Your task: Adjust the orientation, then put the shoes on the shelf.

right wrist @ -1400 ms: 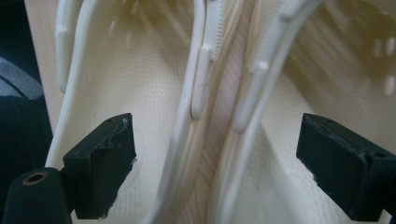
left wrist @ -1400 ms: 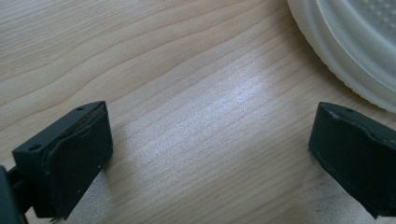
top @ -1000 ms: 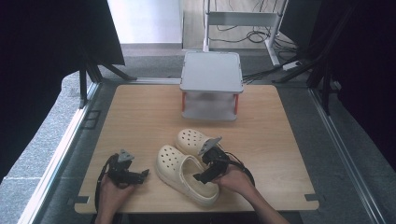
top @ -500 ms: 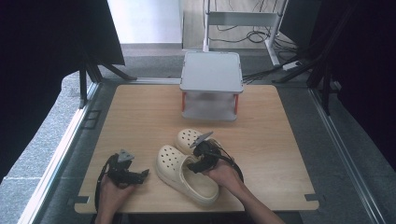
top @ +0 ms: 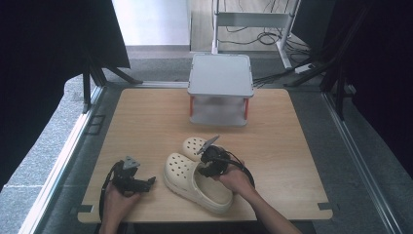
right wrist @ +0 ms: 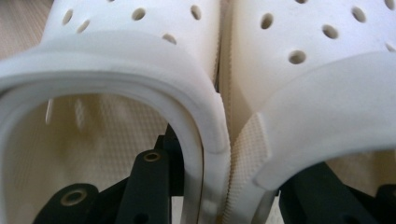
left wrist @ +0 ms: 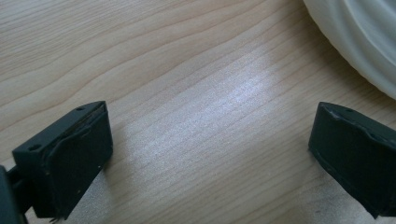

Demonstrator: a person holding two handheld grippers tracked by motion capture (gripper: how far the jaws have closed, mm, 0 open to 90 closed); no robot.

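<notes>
Two cream clogs pinched together on a pale wooden bench

The bench (top: 146,122) is light wood-grain board with notched front corners, standing on grey floor between black curtains, with a metal stand and loose cables beyond its far edge. Toward the back sits a grey box (top: 220,87) on red legs, well apart from the shoes. The near clog (top: 195,183) and the far clog (top: 194,145) lie side by side at the front middle. The right gripper (top: 210,163) has just been closing: one jaw is inside each clog, pressing their touching inner walls together. The left gripper (top: 146,182) rests low on the bench at the front left, jaws wide with bare wood between them, the near clog's edge just beside it.
</notes>
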